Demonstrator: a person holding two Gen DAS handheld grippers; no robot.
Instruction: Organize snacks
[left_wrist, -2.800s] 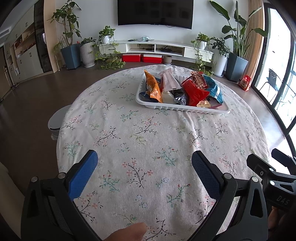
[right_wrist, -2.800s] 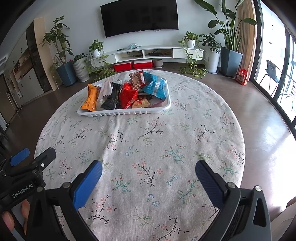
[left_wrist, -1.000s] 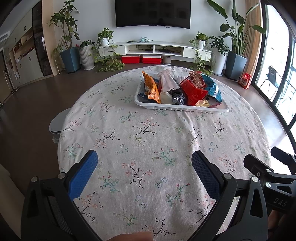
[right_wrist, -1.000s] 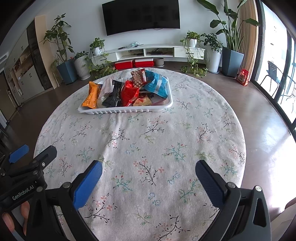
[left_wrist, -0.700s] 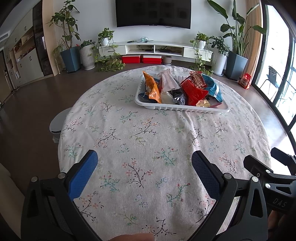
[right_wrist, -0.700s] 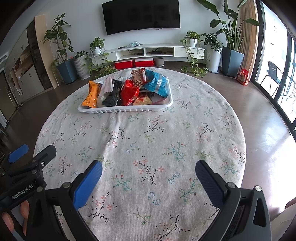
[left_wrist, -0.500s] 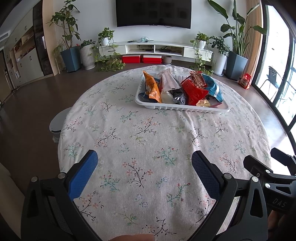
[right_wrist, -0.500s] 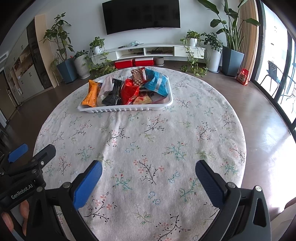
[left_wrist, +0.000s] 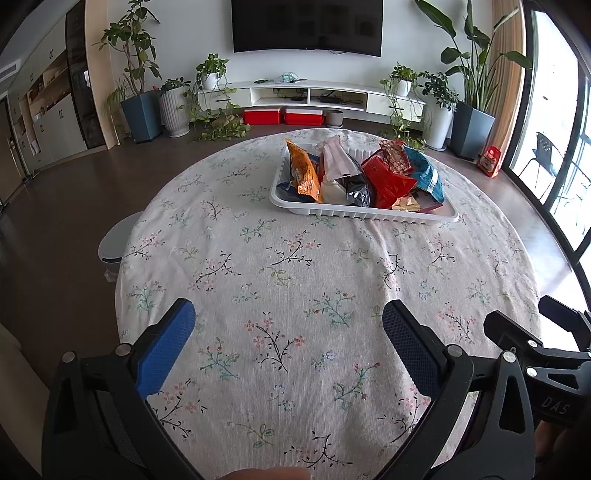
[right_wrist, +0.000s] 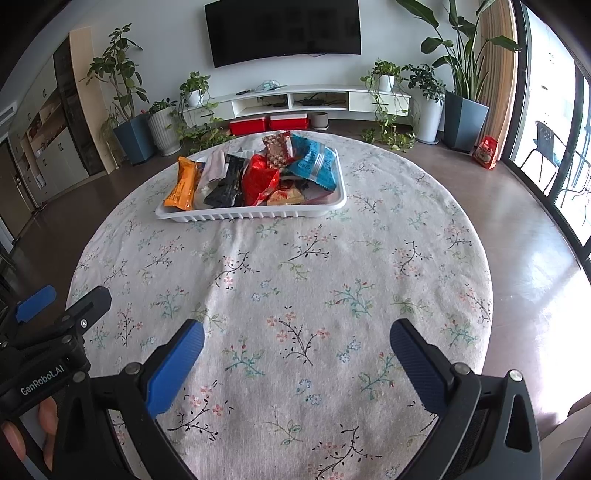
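- Snacks (left_wrist: 354, 177) sit piled in white tray (left_wrist: 364, 213) near tabletop's far edge, same as a second ago.
- My left gripper (left_wrist: 288, 330) and right gripper (right_wrist: 297, 341) hover spread wide, empty, near edge; barely shifted, so no visible progress.

"GenRobot.AI" on the left gripper's (right_wrist: 55, 306) black body, left of the right gripper's jaws | "DAS" on the right gripper's (left_wrist: 554, 325) black body, right of the left gripper's jaws | snack packet print: unreadable

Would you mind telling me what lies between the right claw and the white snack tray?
Nothing but bare floral tablecloth lies between the open right claw and the white tray; the right wrist view shows it.
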